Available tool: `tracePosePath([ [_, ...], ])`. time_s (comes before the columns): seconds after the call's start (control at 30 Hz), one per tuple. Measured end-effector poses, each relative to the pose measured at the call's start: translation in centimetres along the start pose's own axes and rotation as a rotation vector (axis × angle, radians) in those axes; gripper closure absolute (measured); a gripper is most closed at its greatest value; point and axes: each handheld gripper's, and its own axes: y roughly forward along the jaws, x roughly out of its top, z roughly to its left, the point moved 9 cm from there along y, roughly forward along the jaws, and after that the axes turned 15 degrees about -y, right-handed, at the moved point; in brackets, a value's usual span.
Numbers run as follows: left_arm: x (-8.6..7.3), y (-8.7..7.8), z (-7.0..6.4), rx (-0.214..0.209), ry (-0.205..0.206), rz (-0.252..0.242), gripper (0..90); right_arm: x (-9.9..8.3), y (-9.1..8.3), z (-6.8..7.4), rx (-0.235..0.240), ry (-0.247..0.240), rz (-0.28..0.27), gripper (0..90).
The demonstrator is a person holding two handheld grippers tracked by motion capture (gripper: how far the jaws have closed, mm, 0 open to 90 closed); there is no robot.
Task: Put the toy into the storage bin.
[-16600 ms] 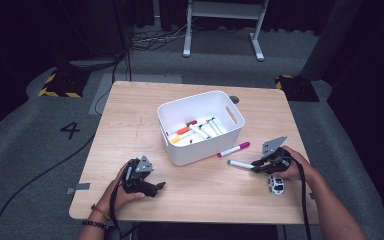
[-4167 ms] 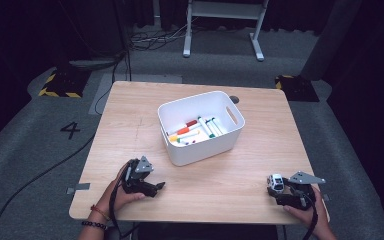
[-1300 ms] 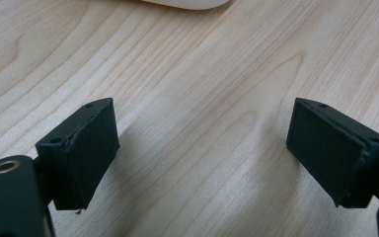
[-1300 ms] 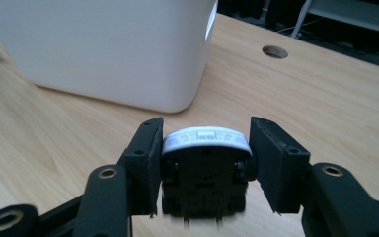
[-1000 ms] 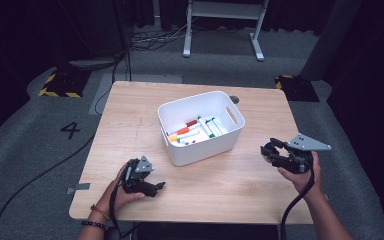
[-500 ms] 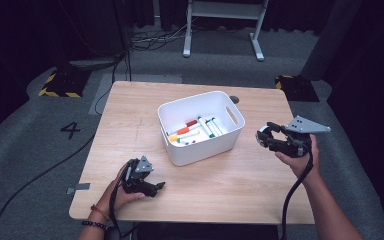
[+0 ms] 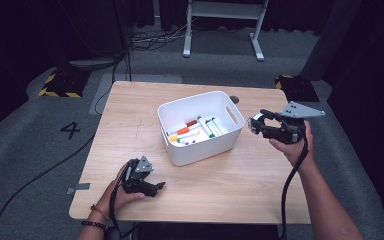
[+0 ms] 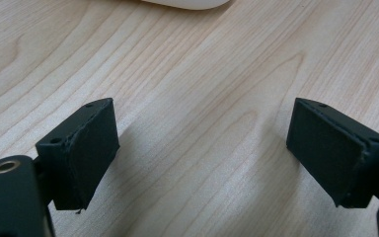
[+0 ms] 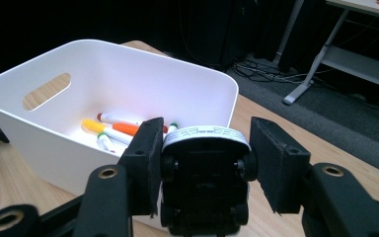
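Note:
A small black-and-white toy car (image 9: 205,168) with black wheels is clamped underside-up between the jaws of my right gripper (image 9: 205,148). In the high view that right gripper (image 7: 256,121) hovers above the table just right of the white bin (image 7: 200,150), car (image 7: 253,123) pointing at it. The bin (image 9: 128,74) holds several coloured markers (image 7: 192,129), seen close up as orange, yellow and green markers (image 9: 116,129). My left gripper (image 7: 156,187) rests on the table at the front left. Its jaws stand wide apart over bare wood in the left gripper view (image 8: 202,148).
The wooden table (image 7: 230,185) has free surface in front of and left of the bin. A cable trails from each gripper off the front edge. Grey floor, a metal stand (image 7: 222,30) and dark curtains lie beyond the table.
My right gripper has picked the toy car up from the front right of the table, then carried it up and left toward the bin's right side. The left gripper has stayed put.

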Motion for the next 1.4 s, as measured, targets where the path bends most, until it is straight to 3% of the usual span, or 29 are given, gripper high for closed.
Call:
tracePosePath([
  [0.5,0.0,0.0,0.0,0.003,0.002,-0.002,12.6,2.9,2.4,-0.3,0.013,-0.029,0.01,49.2],
  [0.83,0.0,0.0,0.0,0.001,0.0,-0.001,12.6,4.7,4.9,0.0,0.047,-0.04,0.023,49.2],
  [1.4,0.0,0.0,0.0,0.003,0.002,-0.002,12.6,5.2,11.1,1.2,0.089,-0.041,0.099,49.2],
])
